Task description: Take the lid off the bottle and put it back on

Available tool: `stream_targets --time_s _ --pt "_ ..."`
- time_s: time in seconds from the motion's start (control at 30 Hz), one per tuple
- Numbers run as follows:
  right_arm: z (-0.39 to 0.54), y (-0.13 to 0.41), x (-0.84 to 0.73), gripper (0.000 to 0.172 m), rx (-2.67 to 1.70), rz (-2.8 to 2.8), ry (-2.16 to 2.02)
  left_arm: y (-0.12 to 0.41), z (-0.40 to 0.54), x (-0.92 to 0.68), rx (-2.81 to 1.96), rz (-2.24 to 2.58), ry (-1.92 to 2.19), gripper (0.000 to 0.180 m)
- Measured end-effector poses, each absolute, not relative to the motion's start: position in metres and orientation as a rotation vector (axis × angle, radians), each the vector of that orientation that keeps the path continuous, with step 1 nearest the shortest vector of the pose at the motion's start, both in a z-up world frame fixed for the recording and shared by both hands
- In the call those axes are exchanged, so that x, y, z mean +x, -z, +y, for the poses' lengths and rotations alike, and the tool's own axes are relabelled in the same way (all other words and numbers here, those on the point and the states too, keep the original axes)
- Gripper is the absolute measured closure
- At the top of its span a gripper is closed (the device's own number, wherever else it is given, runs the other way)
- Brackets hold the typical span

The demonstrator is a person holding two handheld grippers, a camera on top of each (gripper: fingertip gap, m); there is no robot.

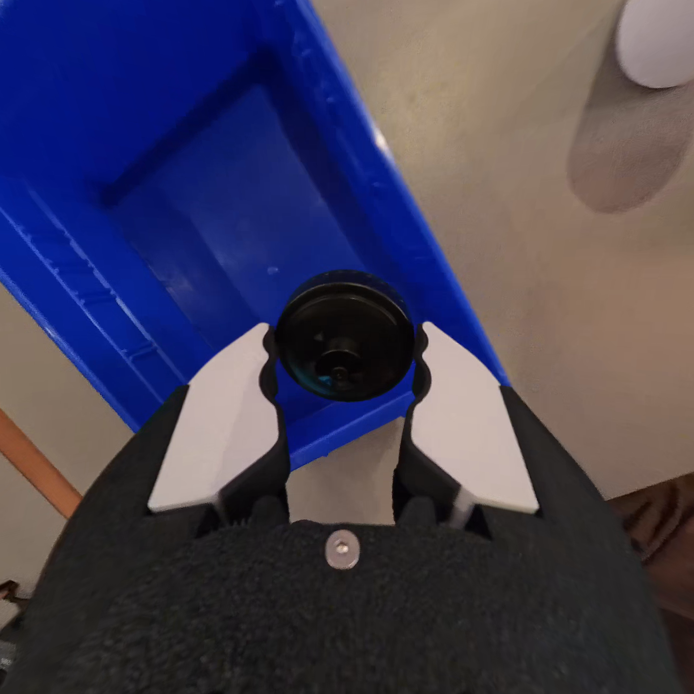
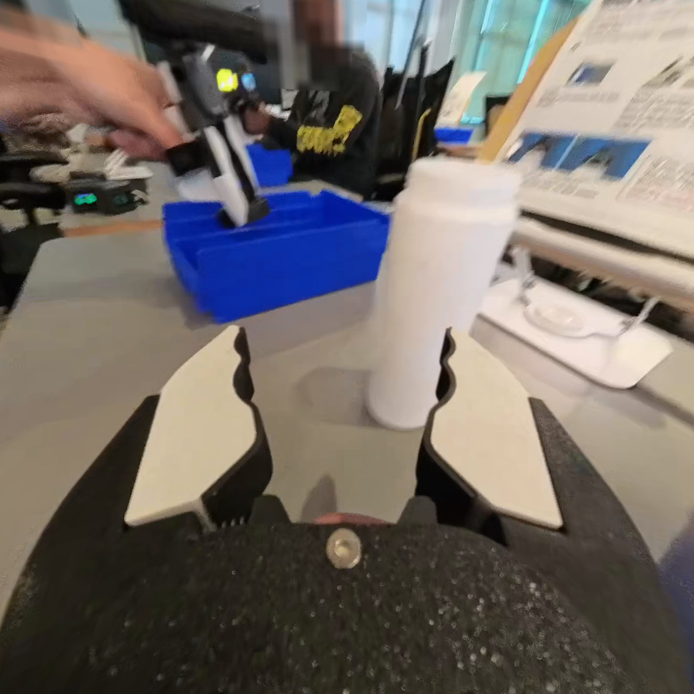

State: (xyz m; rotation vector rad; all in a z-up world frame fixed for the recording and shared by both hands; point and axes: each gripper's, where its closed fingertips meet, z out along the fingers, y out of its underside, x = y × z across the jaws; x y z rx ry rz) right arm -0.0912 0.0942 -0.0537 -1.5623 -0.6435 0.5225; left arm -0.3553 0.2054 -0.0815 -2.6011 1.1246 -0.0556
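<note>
My left gripper [image 1: 344,349] reaches down into a blue bin [image 1: 413,233]. Its two pads press on the sides of a round black lid [image 1: 343,338], seen with its inner side toward the camera. The right wrist view shows the same gripper [image 2: 244,214] with something black at its tips inside the bin [image 2: 285,263]. A tall white bottle [image 2: 439,281] stands upright on the grey table with its neck bare. It also shows at the top right of the left wrist view [image 1: 653,45]. My right gripper [image 2: 345,349] is wide open, low in front of the bottle, whose base lies just inside the right finger [image 2: 447,360]. Nothing is in its grasp.
The grey table [image 2: 94,338] runs left and forward of the bin. A white tray with a clear dish [image 2: 574,338] lies right of the bottle, under a leaning printed board [image 2: 619,112]. A seated person [image 2: 338,112] and desk clutter are behind the table.
</note>
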Motion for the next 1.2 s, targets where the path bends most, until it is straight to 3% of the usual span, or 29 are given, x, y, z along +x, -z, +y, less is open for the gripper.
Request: stream_targets --time_s 0.2,0.6,0.67,0.97,1.2 --pt "0.16 0.039 -0.089 0.061 -1.474 -0.613 -0.69 0.071 0.177 -0.33 -2.531 1.28 0.095 0.111" --pt "0.198 0.047 -0.111 0.068 -1.463 -0.92 -0.91 0.047 0.162 -0.308 -2.558 1.503 0.151 0.111" --pt "0.197 0.055 -0.116 0.086 -1.479 -0.974 -0.926 0.036 0.163 -0.297 -2.547 1.525 0.149 0.111" --pt "0.199 0.054 -0.118 0.087 -1.462 -0.96 -0.934 -0.041 0.175 -0.192 -2.434 1.566 0.076 0.111" --pt "0.201 0.053 -0.119 0.087 -1.442 -0.939 -0.947 -0.039 0.189 -0.127 -2.467 1.584 -0.017 0.111"
